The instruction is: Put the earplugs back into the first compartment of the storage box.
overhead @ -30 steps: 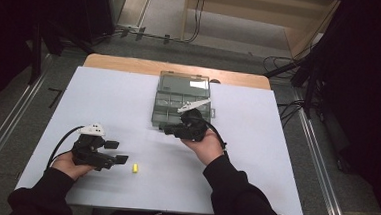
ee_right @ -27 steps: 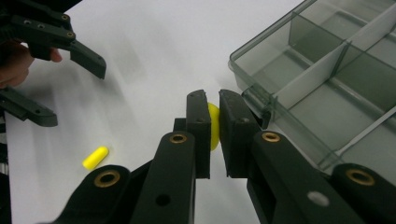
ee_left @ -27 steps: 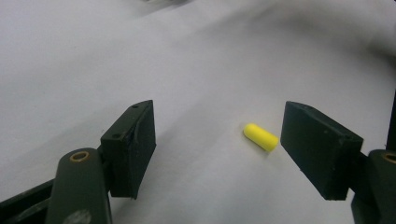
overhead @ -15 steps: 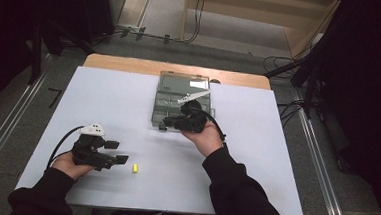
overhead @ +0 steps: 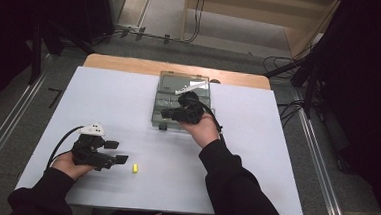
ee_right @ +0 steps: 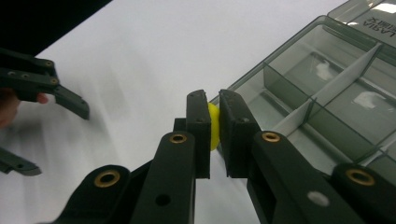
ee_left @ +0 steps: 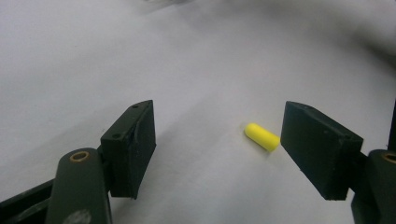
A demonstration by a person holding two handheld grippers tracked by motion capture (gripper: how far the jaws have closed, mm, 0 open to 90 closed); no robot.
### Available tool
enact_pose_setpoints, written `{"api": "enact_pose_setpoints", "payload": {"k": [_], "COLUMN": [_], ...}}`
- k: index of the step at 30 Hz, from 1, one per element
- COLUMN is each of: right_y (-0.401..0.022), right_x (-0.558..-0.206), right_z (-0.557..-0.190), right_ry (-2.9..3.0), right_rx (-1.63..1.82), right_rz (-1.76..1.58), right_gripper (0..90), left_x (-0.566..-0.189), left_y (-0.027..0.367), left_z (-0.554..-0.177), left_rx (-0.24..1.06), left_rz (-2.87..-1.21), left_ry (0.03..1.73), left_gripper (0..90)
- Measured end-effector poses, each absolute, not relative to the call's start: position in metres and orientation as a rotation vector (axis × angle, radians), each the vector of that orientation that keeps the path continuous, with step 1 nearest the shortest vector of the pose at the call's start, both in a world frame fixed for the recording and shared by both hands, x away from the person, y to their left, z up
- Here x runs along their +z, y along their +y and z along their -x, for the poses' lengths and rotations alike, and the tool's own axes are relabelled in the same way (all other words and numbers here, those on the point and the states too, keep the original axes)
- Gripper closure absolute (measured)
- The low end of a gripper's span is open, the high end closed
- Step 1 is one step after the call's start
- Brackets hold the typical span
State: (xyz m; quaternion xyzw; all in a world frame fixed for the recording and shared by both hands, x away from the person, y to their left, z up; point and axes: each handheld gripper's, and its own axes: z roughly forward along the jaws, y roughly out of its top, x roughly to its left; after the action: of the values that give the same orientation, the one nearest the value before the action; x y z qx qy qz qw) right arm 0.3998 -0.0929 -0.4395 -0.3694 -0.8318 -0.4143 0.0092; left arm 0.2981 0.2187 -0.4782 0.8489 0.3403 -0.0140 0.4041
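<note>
— Jaws first: on our right gripper (ee_right: 214, 126) they are clenched on a small yellow capsule (ee_right: 213, 125), which we see squeezed between the two black pads in the right gripper view.

— Agreed. From the high view, we see that right gripper (overhead: 170, 114) over the near left part of the grey compartment box (overhead: 166, 81), pointing toward the left side of the tabletop (overhead: 255, 156).

— And the box itself? We see it lying open near the far middle edge of the tabletop, its clear compartments split by thin dividers (ee_right: 327, 91).

— On our left gripper (ee_left: 217, 140) the jaws are released, spread wide with nothing pressed between them.

— We also see a second yellow capsule (ee_left: 262, 136) lying on the white tabletop between those open jaws, close to the pad at the right of the left gripper view. Whether it touches that pad we cannot tell.

— In the high view, that capsule (overhead: 135, 168) lies just beyond the left gripper (overhead: 115, 152), at the near left of the tabletop, well apart from the box.
</note>
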Motion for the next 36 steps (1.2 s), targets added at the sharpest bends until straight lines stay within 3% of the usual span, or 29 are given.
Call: {"api": "enact_pose_setpoints", "payload": {"k": [36], "right_y": [-0.075], "right_x": [-0.452], "right_z": [-0.472], "right_ry": [-2.657], "right_rx": [-1.194], "right_rz": [1.372], "right_gripper": [77.6], "left_x": [-0.478], "left_y": [0.219], "left_z": [-0.298], "left_rx": [-0.042], "left_rz": [-2.149], "left_ry": [0.842], "left_gripper": [26.8]}}
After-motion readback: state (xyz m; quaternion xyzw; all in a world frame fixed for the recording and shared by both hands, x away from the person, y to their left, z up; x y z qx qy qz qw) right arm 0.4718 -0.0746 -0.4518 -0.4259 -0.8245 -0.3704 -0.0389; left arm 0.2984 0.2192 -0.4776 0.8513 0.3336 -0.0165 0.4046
